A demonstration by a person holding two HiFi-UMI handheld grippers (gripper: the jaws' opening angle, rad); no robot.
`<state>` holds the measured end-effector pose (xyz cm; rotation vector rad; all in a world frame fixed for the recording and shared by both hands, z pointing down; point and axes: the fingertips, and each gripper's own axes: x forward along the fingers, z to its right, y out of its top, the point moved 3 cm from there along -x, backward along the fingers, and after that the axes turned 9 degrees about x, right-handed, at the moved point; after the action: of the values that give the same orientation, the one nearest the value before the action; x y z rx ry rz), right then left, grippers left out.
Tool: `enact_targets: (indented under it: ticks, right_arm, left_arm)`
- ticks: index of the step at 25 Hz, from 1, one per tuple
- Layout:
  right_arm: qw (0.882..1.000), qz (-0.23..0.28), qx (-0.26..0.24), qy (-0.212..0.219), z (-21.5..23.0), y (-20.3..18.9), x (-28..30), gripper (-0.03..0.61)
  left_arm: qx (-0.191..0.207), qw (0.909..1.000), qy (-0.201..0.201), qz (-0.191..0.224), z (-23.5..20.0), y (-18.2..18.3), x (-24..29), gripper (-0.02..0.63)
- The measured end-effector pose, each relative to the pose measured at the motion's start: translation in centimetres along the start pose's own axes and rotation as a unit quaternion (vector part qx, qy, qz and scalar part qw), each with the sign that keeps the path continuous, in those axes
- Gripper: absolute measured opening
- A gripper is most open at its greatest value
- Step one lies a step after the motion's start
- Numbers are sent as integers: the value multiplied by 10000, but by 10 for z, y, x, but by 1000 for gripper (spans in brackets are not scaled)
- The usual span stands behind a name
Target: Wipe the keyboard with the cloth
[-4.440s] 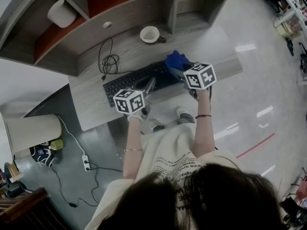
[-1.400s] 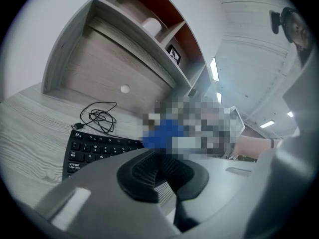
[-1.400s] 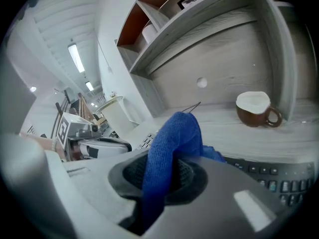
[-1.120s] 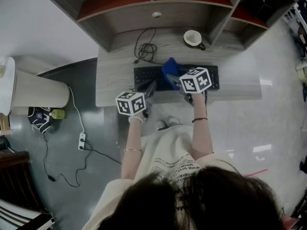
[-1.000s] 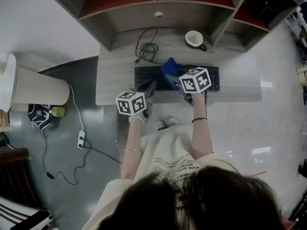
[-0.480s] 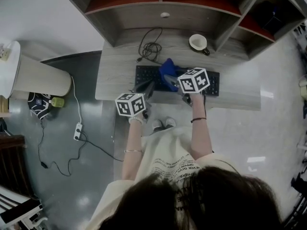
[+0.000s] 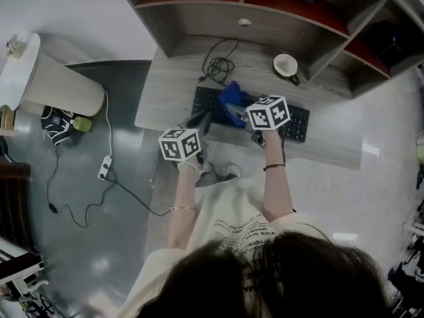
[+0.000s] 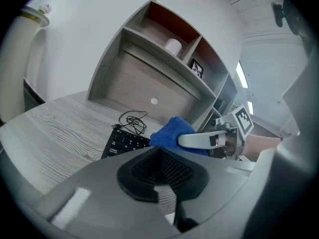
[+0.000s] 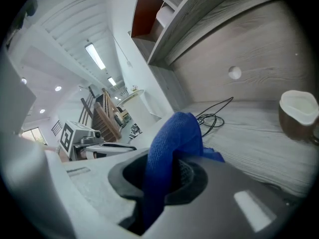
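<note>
Two tongs: the right tongs clamp the blue cloth, now moved leftward along the keyboard; the left tongs stay closed, empty.

White mug and coiled black cable on grey desk

The right gripper has swept the blue cloth leftward along the keyboard — off the right end, onto the left half, close by the left gripper — and the mug now sits off to its right.
</note>
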<state>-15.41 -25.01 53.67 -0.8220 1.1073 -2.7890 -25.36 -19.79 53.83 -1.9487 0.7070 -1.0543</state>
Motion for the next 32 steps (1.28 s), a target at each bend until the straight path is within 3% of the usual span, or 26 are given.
enact_targets:
  ticks: [11, 32]
  right_arm:
    - [9998, 140, 146, 25, -10, 7, 19, 52]
    - [9968, 462, 520, -385, -21, 16, 55, 52]
  left_arm:
    - [-24, 9999, 119, -73, -22, 0, -18, -3]
    - [78, 9993, -264, -244, -68, 6, -32, -3]
